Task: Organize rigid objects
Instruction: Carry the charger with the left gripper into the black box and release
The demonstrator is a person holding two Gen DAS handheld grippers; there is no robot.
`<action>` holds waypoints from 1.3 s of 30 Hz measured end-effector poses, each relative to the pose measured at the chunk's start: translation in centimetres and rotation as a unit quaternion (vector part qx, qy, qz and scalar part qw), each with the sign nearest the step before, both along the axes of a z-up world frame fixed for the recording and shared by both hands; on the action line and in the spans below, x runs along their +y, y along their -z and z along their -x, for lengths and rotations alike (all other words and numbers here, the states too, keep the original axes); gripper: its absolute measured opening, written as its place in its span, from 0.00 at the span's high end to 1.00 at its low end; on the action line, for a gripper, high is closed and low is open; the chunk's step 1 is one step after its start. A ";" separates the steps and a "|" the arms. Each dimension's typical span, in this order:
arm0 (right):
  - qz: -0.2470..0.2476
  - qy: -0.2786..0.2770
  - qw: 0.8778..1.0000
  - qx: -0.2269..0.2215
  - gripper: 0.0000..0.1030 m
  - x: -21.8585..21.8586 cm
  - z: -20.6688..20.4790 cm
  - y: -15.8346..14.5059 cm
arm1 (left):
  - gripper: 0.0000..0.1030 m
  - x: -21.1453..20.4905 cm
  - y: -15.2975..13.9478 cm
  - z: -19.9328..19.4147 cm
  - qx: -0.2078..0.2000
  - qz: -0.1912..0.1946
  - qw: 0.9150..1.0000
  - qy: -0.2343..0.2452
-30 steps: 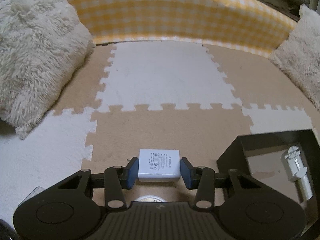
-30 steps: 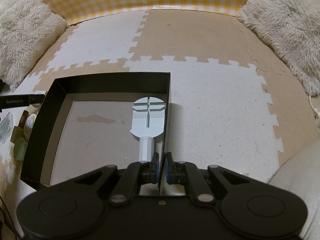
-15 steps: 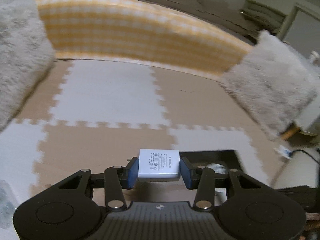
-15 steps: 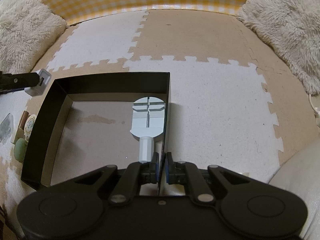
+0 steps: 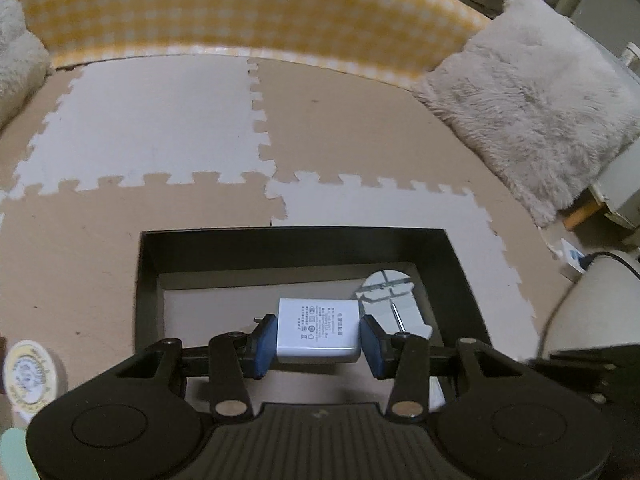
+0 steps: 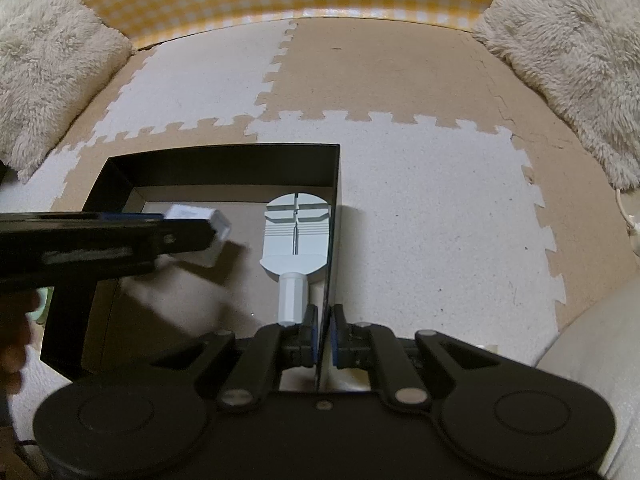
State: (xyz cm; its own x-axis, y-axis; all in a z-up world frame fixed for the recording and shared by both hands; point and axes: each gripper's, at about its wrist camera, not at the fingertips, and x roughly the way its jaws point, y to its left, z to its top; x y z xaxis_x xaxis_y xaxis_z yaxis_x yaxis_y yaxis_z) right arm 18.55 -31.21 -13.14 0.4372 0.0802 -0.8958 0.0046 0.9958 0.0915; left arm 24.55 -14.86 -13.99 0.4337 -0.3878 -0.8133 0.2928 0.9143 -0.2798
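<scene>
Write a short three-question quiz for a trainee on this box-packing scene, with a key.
1. True or false: the left gripper holds the white power adapter over the black box.
2. What does the right gripper pinch? A) the box's right wall B) the fluffy cushion C) the grey watch-link tool
3. Fill in: the watch-link tool lies inside the box, beside its ____ wall, in the right wrist view.

Key: 1 true; 2 A; 3 right.
</scene>
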 end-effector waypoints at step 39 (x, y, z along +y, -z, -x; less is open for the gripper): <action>-0.004 0.003 1.000 0.003 0.93 0.0 -0.1 -0.1 | 0.06 -0.7 -2.8 1.4 -0.031 0.026 0.999 0.000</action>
